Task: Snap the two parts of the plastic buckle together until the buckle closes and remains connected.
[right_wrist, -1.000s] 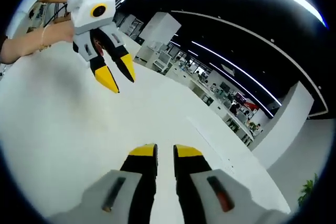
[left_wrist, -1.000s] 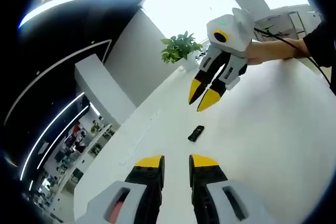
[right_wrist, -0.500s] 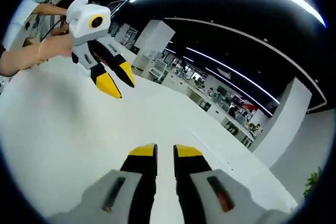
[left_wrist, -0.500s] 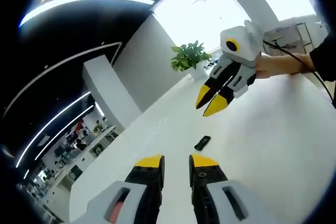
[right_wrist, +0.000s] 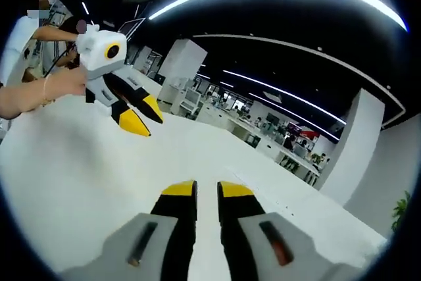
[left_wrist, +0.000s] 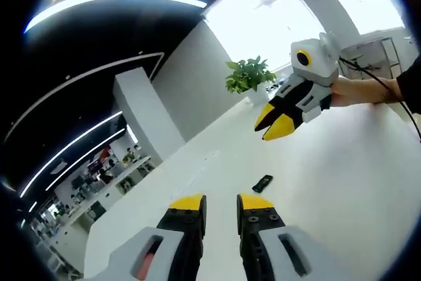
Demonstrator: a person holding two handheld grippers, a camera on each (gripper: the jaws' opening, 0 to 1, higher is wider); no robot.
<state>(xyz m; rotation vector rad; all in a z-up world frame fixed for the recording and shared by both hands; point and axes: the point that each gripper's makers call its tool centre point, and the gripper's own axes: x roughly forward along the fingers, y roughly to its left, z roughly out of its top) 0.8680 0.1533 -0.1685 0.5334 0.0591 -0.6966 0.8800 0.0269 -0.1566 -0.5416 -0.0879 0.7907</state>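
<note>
A small black plastic buckle [left_wrist: 262, 183] lies flat on the white table [left_wrist: 329, 189], a little ahead and to the right of my left gripper [left_wrist: 222, 203]. The left jaws stand close together with nothing between them. My right gripper [left_wrist: 276, 123], held in a hand, hangs in the air well above and beyond the buckle, its yellow tips nearly touching. In the right gripper view my right gripper [right_wrist: 208, 190] has its jaws close together and bare over the table [right_wrist: 79, 176]. The left gripper [right_wrist: 141, 116] hovers at the upper left of that view, clear of the surface.
A potted plant [left_wrist: 250, 76] stands at the table's far end by a bright window. A hand [left_wrist: 355, 90] and a black cable come in from the right. A person's arm [right_wrist: 39, 90] enters the right gripper view from the left, with open-plan office desks [right_wrist: 263, 139] beyond the table.
Both views have tilted up and back from the table. The two grippers have drawn further apart in the air. The buckle has stayed where it lay.
</note>
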